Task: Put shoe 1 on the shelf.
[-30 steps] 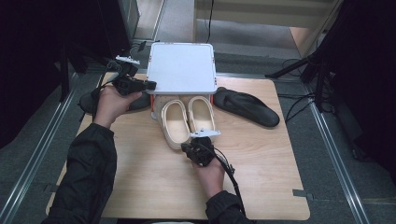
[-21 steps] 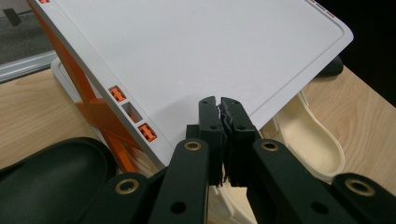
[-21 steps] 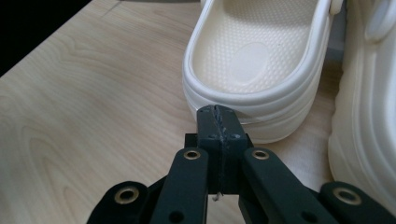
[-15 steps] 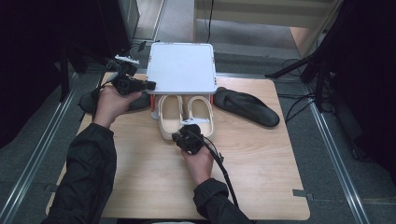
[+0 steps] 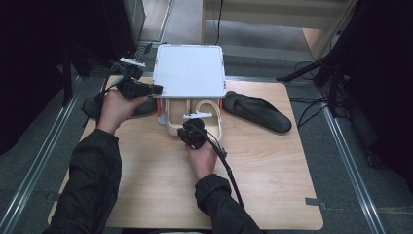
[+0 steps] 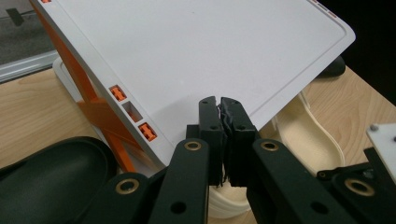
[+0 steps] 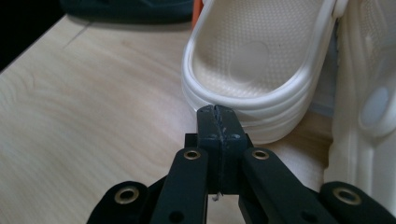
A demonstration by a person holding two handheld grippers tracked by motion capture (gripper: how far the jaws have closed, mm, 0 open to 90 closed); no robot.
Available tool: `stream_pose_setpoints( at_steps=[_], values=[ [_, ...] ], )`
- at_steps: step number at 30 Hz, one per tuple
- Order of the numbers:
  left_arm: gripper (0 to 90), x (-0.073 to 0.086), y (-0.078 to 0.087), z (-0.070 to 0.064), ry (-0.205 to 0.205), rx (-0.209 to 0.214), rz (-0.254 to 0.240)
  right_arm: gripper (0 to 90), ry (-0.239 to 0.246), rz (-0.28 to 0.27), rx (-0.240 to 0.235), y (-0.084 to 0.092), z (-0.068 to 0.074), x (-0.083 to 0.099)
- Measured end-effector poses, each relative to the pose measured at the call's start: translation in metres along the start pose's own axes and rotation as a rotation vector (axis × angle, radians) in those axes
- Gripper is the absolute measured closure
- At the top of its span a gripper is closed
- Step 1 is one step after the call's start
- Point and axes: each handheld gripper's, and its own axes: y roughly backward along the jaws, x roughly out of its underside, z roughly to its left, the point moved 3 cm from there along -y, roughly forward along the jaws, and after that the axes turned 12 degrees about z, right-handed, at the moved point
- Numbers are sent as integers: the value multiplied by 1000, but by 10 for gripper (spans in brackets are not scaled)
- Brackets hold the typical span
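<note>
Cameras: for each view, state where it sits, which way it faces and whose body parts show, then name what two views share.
High view: above the person's side, looking forward and down on the wooden table; both forearms, left gripper, right gripper.
Left gripper view: on the left gripper, facing the raised white lid; shut jaws.
Right gripper view: on the right gripper, low, facing the cream clog; shut jaws against its heel.
Shared: both gripper views show the cream clog.
</note>
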Motion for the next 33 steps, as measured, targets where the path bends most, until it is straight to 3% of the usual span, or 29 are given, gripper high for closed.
stream_pose_setpoints(
  at_steps=[6, 10, 19, 24, 33],
  values=[
    [883, 0, 0, 0, 2, -2, 1, 900, -32, 4, 26, -8, -4, -16],
    [884, 0, 0, -1, 1, -4, 0, 900, -19, 8, 50, -14, -3, -26],
    [883, 1, 0, 0, -3, -4, -2, 900, -51, 0, 19, -18, -8, -31],
    [883, 0, 0, 0, -1, -2, -4, 900, -33, -33, -39, 3, -2, -19],
    [884, 1, 0, -1, 1, -8, -6, 900, 8, -45, -78, 39, 0, 13]
  ],
)
